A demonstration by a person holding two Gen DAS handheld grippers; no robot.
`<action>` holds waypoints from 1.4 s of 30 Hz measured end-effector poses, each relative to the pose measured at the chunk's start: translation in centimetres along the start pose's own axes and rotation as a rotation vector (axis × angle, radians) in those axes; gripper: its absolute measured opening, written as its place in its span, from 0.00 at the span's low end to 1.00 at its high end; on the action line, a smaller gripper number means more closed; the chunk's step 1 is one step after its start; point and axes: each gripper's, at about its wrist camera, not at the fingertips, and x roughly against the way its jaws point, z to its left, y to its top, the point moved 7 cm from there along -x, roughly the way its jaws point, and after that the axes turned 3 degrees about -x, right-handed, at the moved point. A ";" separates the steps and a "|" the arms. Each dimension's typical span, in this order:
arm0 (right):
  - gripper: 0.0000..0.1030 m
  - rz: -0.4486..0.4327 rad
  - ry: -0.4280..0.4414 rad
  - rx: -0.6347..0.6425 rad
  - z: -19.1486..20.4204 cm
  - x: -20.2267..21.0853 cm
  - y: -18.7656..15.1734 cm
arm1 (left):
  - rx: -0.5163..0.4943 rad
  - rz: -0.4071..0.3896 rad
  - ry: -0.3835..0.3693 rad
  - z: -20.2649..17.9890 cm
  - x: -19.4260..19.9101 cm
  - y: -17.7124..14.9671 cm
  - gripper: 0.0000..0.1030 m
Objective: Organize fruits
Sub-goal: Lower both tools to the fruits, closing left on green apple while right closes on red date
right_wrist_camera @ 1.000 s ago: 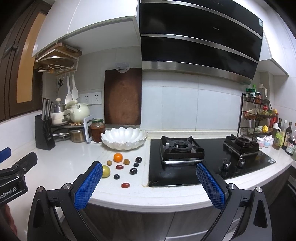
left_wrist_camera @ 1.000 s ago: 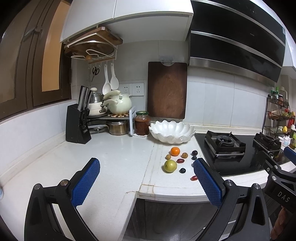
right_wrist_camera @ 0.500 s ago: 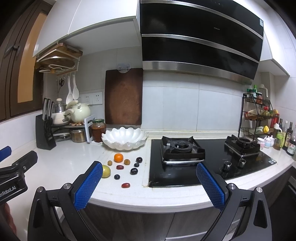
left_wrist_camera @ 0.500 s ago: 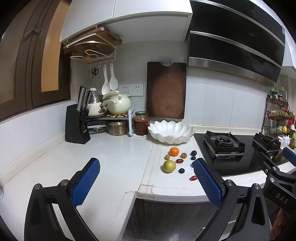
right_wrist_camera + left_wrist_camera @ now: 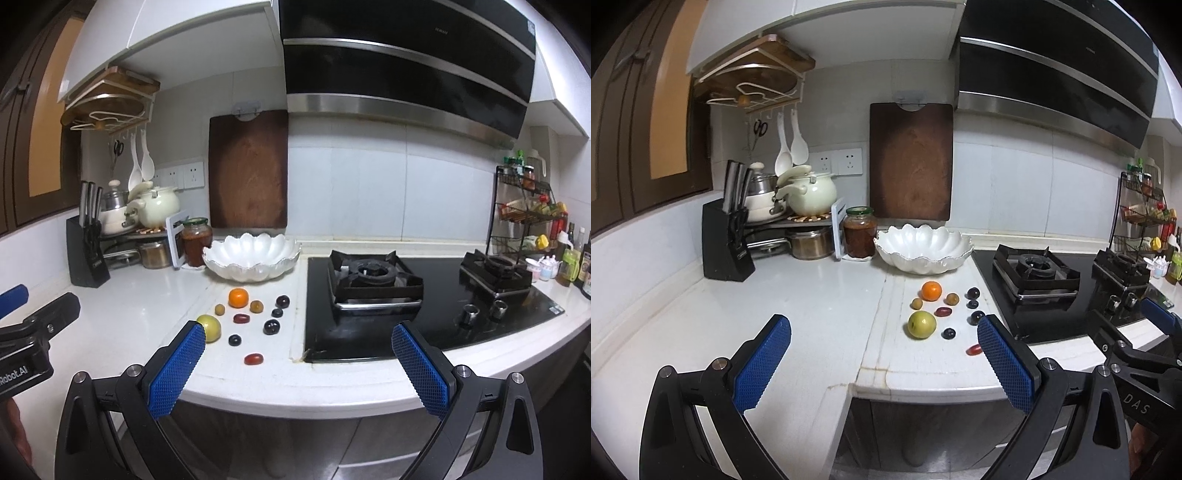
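Note:
Several small fruits lie on the white counter in front of a white scalloped bowl (image 5: 923,248) (image 5: 252,256), which holds nothing I can see. Among them are an orange (image 5: 931,290) (image 5: 238,297), a green apple (image 5: 922,324) (image 5: 210,327), dark grapes (image 5: 271,326) and a red cherry tomato (image 5: 974,349) (image 5: 253,358). My left gripper (image 5: 882,358) stands open, short of the counter's front edge, with nothing between its fingers. Also open and holding nothing, my right gripper (image 5: 297,363) hangs before the counter edge, right of the fruits.
A black gas hob (image 5: 424,299) lies right of the fruits. At the back left stand a jar (image 5: 859,232), a knife block (image 5: 727,240) and stacked pots (image 5: 798,192). A wooden cutting board (image 5: 911,162) leans on the wall. A spice rack (image 5: 528,218) is far right.
Both views have shifted only slightly; the fruits and bowl lie where they were, and both grippers stay open.

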 end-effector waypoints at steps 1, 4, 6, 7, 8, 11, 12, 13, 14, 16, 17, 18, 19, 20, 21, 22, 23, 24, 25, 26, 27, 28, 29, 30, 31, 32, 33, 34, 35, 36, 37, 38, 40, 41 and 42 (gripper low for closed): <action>0.99 0.007 0.005 0.001 0.1 -0.5 0.0 | -0.002 0.001 -0.002 0.0 -0.6 0.2 1.00; 0.99 0.027 0.013 0.009 0.4 -2.2 -0.2 | -0.020 0.010 -0.006 0.0 -2.3 0.6 0.96; 0.99 0.045 0.020 0.005 0.7 -3.5 -0.5 | -0.035 0.023 -0.011 0.0 -3.5 0.6 0.95; 0.99 0.059 0.025 0.003 0.9 -4.3 -0.7 | -0.041 0.033 -0.015 0.0 -4.2 0.6 0.94; 0.98 0.073 0.031 0.002 1.1 -4.8 -0.9 | -0.047 0.042 -0.023 -0.1 -4.9 0.6 0.92; 0.95 0.119 0.047 0.001 1.6 -6.9 -1.7 | -0.065 0.067 -0.044 -0.4 -6.9 0.4 0.88; 0.95 0.135 0.052 0.002 1.8 -7.7 -2.0 | -0.074 0.074 -0.051 -0.5 -7.5 0.3 0.86; 0.94 0.148 0.054 0.002 2.0 -8.4 -2.3 | -0.084 0.082 -0.058 -0.6 -8.2 0.2 0.85; 0.93 0.159 0.052 0.003 2.2 -9.0 -2.6 | -0.094 0.090 -0.067 -0.8 -8.9 0.0 0.85; 0.90 0.189 0.055 0.006 2.5 -10.3 -3.2 | -0.109 0.111 -0.088 -1.1 -10.4 -0.4 0.84; 0.88 0.205 0.056 0.009 2.7 -10.9 -3.5 | -0.117 0.121 -0.100 -1.2 -11.2 -0.6 0.83; 0.88 0.221 0.056 0.012 2.8 -11.6 -3.9 | -0.126 0.132 -0.109 -1.3 -11.8 -0.8 0.82; 0.87 0.233 0.058 0.013 3.0 -12.2 -4.2 | -0.136 0.143 -0.116 -1.5 -12.4 -1.0 0.82; 0.86 0.246 0.056 0.015 3.1 -12.7 -4.6 | -0.146 0.153 -0.126 -1.7 -13.2 -1.3 0.80; 0.85 0.258 0.056 0.017 3.2 -13.2 -4.8 | -0.154 0.162 -0.137 -1.8 -13.9 -1.5 0.80; 0.84 0.272 0.058 0.019 3.4 -13.7 -5.2 | -0.162 0.175 -0.150 -2.0 -14.8 -1.8 0.79; 0.82 0.282 0.060 0.021 3.5 -14.2 -5.4 | -0.168 0.183 -0.160 -2.2 -15.4 -1.9 0.79; 0.82 0.293 0.062 0.021 3.6 -14.7 -5.7 | -0.174 0.192 -0.171 -2.4 -16.1 -2.2 0.78; 0.80 0.304 0.064 0.021 3.7 -15.3 -6.1 | -0.184 0.203 -0.180 -2.6 -16.9 -2.5 0.77; 0.77 0.314 0.066 0.020 3.8 -15.7 -6.4 | -0.191 0.209 -0.188 -2.8 -17.5 -2.6 0.77; 0.75 0.328 0.069 0.018 3.9 -16.2 -6.6 | -0.196 0.216 -0.194 -3.0 -18.0 -2.8 0.77; 0.72 0.340 0.072 0.018 4.0 -16.6 -6.8 | -0.202 0.225 -0.198 -3.2 -18.6 -3.1 0.77; 0.71 0.358 0.078 0.019 4.1 -17.2 -7.2 | -0.205 0.232 -0.209 -3.3 -19.3 -3.3 0.77; 0.70 0.371 0.084 0.019 4.3 -17.7 -7.5 | -0.206 0.240 -0.220 -3.5 -19.8 -3.5 0.77; 0.68 0.380 0.086 0.019 4.3 -17.9 -7.7 | -0.209 0.251 -0.233 -3.7 -20.5 -3.7 0.76; 0.66 0.390 0.086 0.022 4.4 -18.4 -7.9 | -0.213 0.258 -0.244 -4.0 -21.1 -3.9 0.74; 0.64 0.398 0.089 0.026 4.5 -18.7 -8.2 | -0.218 0.265 -0.251 -4.2 -21.6 -4.1 0.72; 0.62 0.405 0.092 0.029 4.5 -19.0 -8.4 | -0.226 0.275 -0.258 -4.5 -22.2 -4.4 0.72; 0.60 0.410 0.094 0.031 4.6 -19.3 -8.6 | -0.231 0.280 -0.263 -4.7 -22.6 -4.6 0.72; 0.59 0.417 0.096 0.032 4.7 -19.5 -8.8 | -0.235 0.283 -0.268 -4.9 -23.0 -4.7 0.70; 0.57 0.425 0.099 0.034 4.8 -19.8 -9.0 | -0.240 0.288 -0.275 -5.1 -23.4 -4.9 0.69; 0.56 0.430 0.101 0.034 4.8 -19.9 -9.1 | -0.241 0.291 -0.284 -5.3 -23.7 -5.0 0.68; 0.55 0.437 0.108 0.034 4.9 -20.2 -9.4 | -0.243 0.295 -0.297 -5.6 -24.2 -5.3 0.68; 0.54 0.441 0.109 0.034 4.9 -20.4 -9.5 | -0.243 0.299 -0.302 -5.7 -24.4 -5.4 0.68; 0.53 0.446 0.112 0.036 4.9 -20.6 -9.6 | -0.242 0.304 -0.310 -5.9 -24.6 -5.6 0.68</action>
